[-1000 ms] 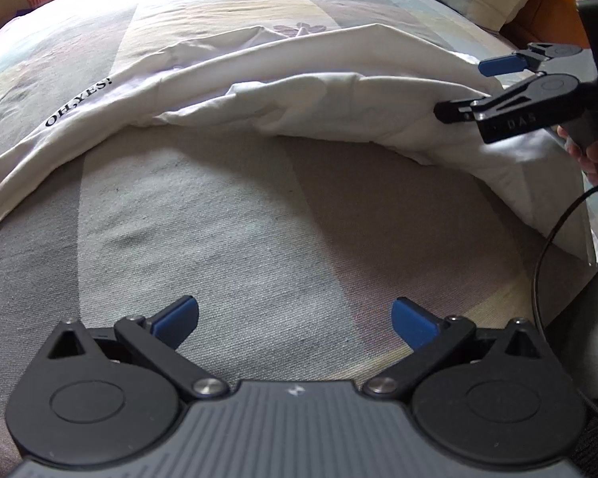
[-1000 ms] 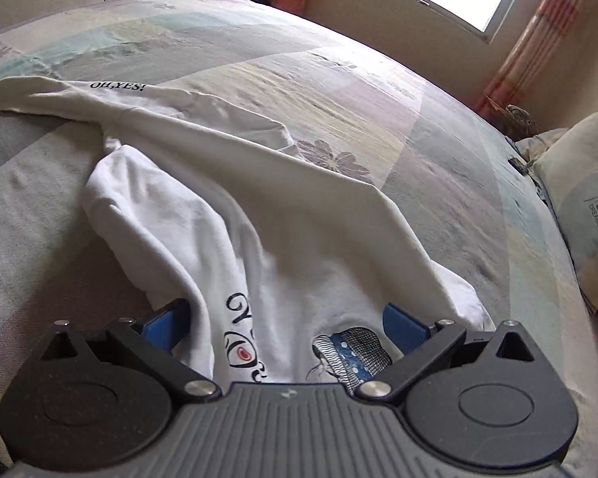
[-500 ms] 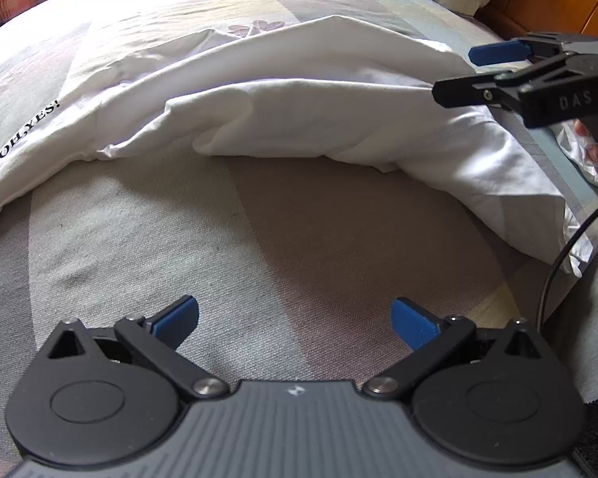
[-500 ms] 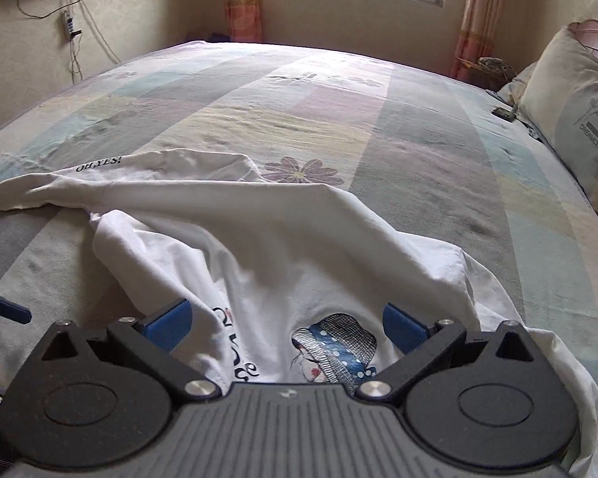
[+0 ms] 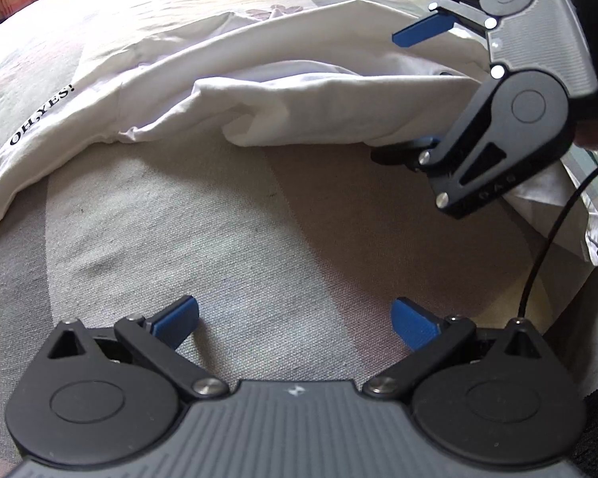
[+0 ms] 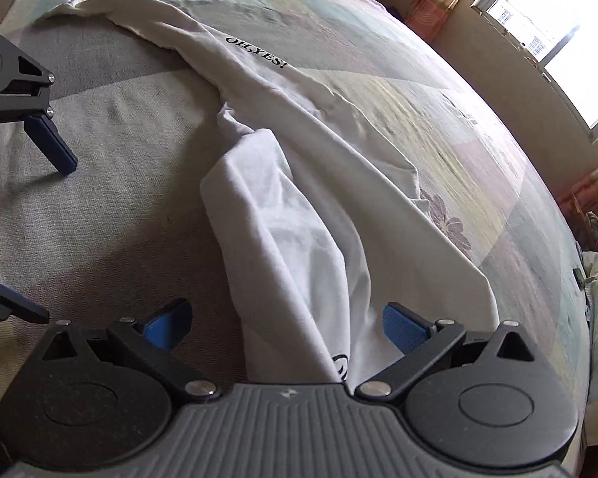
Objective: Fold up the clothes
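Shirt (image 6: 299,231) bunched lengthwise, running away from right gripper (image 6: 287,324)

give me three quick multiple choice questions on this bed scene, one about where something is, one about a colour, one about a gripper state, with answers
1. Where does the left gripper sit?
A. over bare bedspread, short of the shirt
B. on top of the pillow
C. inside the shirt's sleeve

2. What colour is the "OH,YES!" lettering on the white shirt?
A. red
B. black
C. green

3. How does the right gripper stand?
A. shut tight with nothing in it
B. shut on a cable
C. open, with a fold of the shirt between its fingers

Answers:
1 A, the left wrist view shows only bedspread between its blue pads, the shirt lying farther ahead.
2 B, the print reads black on white in both views.
3 C, the right wrist view shows the blue pads wide apart with white cloth running between them.
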A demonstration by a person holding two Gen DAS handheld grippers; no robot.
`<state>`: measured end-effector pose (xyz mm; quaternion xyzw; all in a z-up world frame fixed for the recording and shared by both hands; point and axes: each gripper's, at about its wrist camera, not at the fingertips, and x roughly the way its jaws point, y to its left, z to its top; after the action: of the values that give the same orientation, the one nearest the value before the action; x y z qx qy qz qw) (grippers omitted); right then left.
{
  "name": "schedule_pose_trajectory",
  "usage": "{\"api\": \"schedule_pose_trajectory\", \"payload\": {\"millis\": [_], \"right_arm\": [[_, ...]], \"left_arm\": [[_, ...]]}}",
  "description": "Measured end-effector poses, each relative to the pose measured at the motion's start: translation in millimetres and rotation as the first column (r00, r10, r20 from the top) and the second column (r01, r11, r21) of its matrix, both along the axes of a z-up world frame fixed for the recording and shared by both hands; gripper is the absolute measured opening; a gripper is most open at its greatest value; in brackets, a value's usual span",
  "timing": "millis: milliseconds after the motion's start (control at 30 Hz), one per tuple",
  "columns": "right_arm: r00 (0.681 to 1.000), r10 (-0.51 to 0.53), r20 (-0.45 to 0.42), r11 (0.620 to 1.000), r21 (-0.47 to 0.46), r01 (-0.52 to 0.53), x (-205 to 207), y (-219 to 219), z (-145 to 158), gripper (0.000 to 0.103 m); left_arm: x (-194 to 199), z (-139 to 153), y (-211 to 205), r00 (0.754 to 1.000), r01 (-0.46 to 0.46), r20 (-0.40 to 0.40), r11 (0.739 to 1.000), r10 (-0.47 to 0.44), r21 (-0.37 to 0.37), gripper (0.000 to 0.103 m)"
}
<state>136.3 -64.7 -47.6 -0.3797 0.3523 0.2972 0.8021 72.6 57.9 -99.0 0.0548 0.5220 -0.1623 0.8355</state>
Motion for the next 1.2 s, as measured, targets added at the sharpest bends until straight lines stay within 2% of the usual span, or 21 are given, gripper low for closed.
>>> {"api": "schedule_pose_trajectory", "payload": {"millis": [300,433,533,700,767,867,933,1067,1133,1200], "right_arm": [[0.989,-0.149,-0.015,0.985,0.086,0.150,74.8,-52.5,27.8,0.103],[0.960,-0.265,-0.086,0.950,0.149,0.276,105.4,-83.2,24.6,0.103],[0.937,-0.315,-0.151,0.919,0.196,0.341,109.3,-98.4,23.0,0.103],[0.937,-0.316,-0.148,0.913,0.222,0.343,101.3,-114.3,27.6,0.103],[0.924,-0.332,-0.191,0.894,0.250,0.372,101.8,-120.4,32.1,0.103],[0.955,-0.233,-0.186,0.922,0.271,0.278,85.8,-106.5,43.2,0.103],[0.973,-0.177,-0.151,0.945,0.249,0.211,76.9,-88.3,45.4,0.103],[0.984,-0.148,-0.103,0.964,0.208,0.167,87.6,-59.3,34.4,0.103],[0.975,-0.176,-0.133,0.949,0.241,0.204,110.9,-60.7,24.9,0.103],[0.931,-0.258,-0.257,0.894,0.301,0.331,145.6,-76.2,8.9,0.103]], "left_arm": [[9.5,-2.9,-3.2,1.000,0.026,0.003,0.999,-0.025,-0.039,0.102],[13.8,-3.8,-4.6,0.999,0.036,0.010,0.998,-0.035,-0.051,0.102],[15.8,-4.8,-6.0,0.999,0.043,0.015,0.998,-0.042,-0.055,0.102],[18.3,-7.6,-6.3,0.999,0.051,0.019,0.997,-0.050,-0.051,0.102],[16.2,-8.0,-6.7,0.999,0.049,0.023,0.998,-0.048,-0.050,0.102],[12.8,-8.8,-7.7,0.999,0.042,0.030,0.998,-0.041,-0.049,0.102],[13.0,-9.1,-8.3,0.999,0.041,0.031,0.998,-0.039,-0.047,0.102],[20.1,-10.1,-9.4,0.998,0.045,0.034,0.998,-0.043,-0.052,0.102],[21.2,-9.7,-6.7,0.998,0.043,0.037,0.997,-0.040,-0.065,0.102],[22.3,-9.5,-4.6,0.999,0.039,0.041,0.996,-0.036,-0.077,0.102]]}}
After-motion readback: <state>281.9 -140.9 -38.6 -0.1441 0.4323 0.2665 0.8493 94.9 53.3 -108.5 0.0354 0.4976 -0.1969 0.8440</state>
